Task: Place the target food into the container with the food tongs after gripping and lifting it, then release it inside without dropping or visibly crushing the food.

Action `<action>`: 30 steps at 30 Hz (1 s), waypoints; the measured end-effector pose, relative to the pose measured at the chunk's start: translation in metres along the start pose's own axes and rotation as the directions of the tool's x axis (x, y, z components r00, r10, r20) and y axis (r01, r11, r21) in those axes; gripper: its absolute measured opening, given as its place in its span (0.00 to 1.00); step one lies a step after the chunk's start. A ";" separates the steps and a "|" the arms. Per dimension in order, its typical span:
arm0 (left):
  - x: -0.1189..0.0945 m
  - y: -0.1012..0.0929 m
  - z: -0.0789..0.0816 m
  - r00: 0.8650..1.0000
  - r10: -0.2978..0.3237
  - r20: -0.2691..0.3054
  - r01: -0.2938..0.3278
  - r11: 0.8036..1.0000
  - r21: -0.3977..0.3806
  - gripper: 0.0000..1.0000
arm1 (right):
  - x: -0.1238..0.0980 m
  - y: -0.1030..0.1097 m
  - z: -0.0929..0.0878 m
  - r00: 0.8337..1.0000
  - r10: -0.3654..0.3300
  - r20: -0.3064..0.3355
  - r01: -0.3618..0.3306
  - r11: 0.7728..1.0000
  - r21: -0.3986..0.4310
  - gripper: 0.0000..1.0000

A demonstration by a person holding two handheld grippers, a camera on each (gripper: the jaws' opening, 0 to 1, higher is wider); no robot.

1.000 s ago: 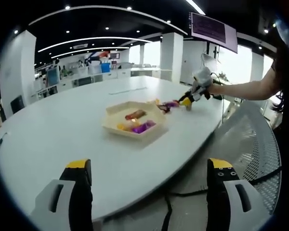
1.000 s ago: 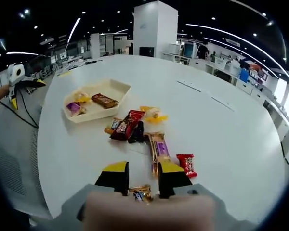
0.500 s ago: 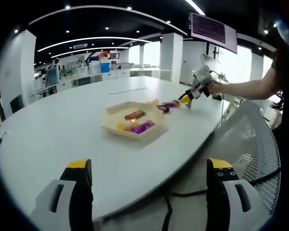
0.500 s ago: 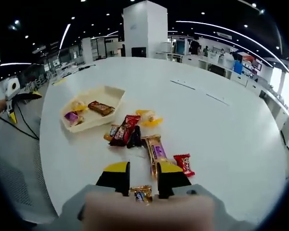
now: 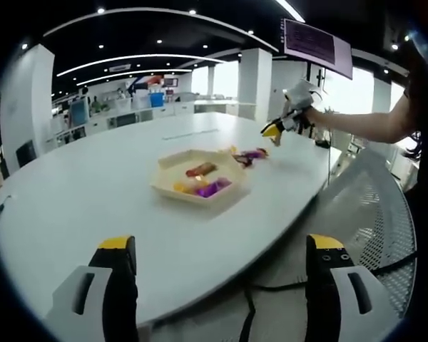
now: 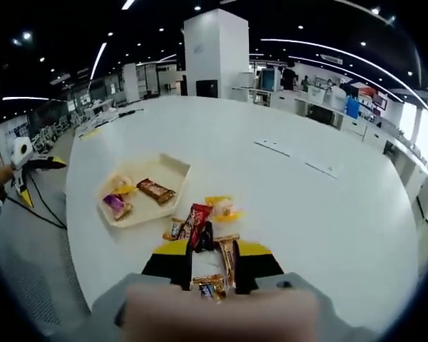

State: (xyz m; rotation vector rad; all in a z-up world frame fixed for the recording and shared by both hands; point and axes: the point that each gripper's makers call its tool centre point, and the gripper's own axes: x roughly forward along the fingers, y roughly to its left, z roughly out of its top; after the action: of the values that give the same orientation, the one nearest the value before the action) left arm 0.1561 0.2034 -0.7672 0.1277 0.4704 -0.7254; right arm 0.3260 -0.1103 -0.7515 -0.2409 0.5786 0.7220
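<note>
In the left gripper view we are holding our left gripper (image 5: 221,285) off the near edge of the bench (image 5: 93,192), its yellow-tipped jaws standing wide apart with nothing between them. The bench is smooth, white and rounded, with plenty of bare surface on its left side. The container (image 5: 197,183), a shallow cream tray with angled corners, is sitting near the right-hand curve of the edge and is carrying a brown bar plus yellow and purple wrapped pieces. Just beyond it, loose wrapped sweets (image 5: 247,154) are lying on the bench. Further right, our right gripper (image 5: 274,129) is hanging in the air above the bench.

In the right gripper view, the container (image 6: 172,169) is lying left of centre. To its right a cluster of glossy wrappers (image 6: 203,217) is resting on the bench (image 6: 328,214). Our right gripper (image 6: 212,274) is pinching a small candy (image 6: 208,287) in shiny gold wrapping, raised clear of the bench and not yet over the container. Open white surface is stretching away to the right.
</note>
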 end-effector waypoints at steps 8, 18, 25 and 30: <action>0.000 0.000 0.000 1.000 0.002 0.000 -0.002 1.000 0.000 0.96 | -0.004 0.000 0.011 1.000 0.004 0.004 -0.004 1.000 0.002 0.22; 0.000 0.000 0.001 1.000 0.000 0.003 0.000 1.000 0.003 0.95 | -0.011 0.002 0.034 1.000 0.000 0.019 0.000 1.000 0.001 0.22; 0.000 -0.001 0.002 1.000 -0.001 0.009 0.001 1.000 0.004 0.95 | -0.014 0.004 0.045 1.000 -0.006 0.026 0.006 1.000 -0.003 0.22; 0.000 -0.001 0.002 1.000 -0.004 0.012 0.004 1.000 0.005 0.95 | -0.013 0.007 0.053 0.999 -0.006 0.033 0.006 1.000 -0.009 0.22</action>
State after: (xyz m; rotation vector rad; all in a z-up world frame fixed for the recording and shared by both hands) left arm 0.1565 0.2024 -0.7649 0.1270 0.4570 -0.7308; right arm 0.3355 -0.0914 -0.7007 -0.2389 0.5430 0.7215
